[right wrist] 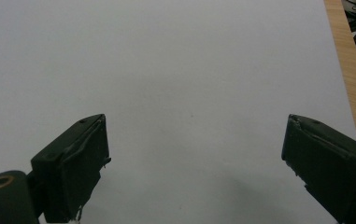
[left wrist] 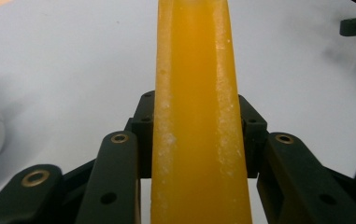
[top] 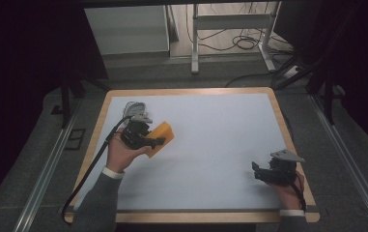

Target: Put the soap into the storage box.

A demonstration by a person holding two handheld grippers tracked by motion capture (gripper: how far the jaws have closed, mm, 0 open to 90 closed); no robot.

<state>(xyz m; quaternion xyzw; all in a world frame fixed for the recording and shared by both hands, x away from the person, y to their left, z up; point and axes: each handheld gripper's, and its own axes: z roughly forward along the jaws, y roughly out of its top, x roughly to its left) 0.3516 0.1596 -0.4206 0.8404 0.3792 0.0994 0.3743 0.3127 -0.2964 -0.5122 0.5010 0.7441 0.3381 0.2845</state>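
Observation:
An orange-yellow slab [top: 163, 134] is held over the left part of the white table surface [top: 220, 130], and my left gripper [top: 151, 141] is shut on it. In the left gripper view the slab [left wrist: 196, 70] stands edge-on between the two black jaws, which press on both of its sides, so the left gripper [left wrist: 197, 119] is clamped around it. My right gripper [top: 258, 170] rests low near the table's front right corner. In the right gripper view it [right wrist: 194, 154] is open wide, with bare white surface between its pads [right wrist: 80, 161].
A wooden rim [top: 196, 91] borders the white surface, and it also runs along the right gripper view as a wooden rim [right wrist: 348, 60]. A small pale object [top: 134, 107] lies just behind the left gripper. Beyond the table are metal stand legs [top: 195, 43] and cables on the floor.

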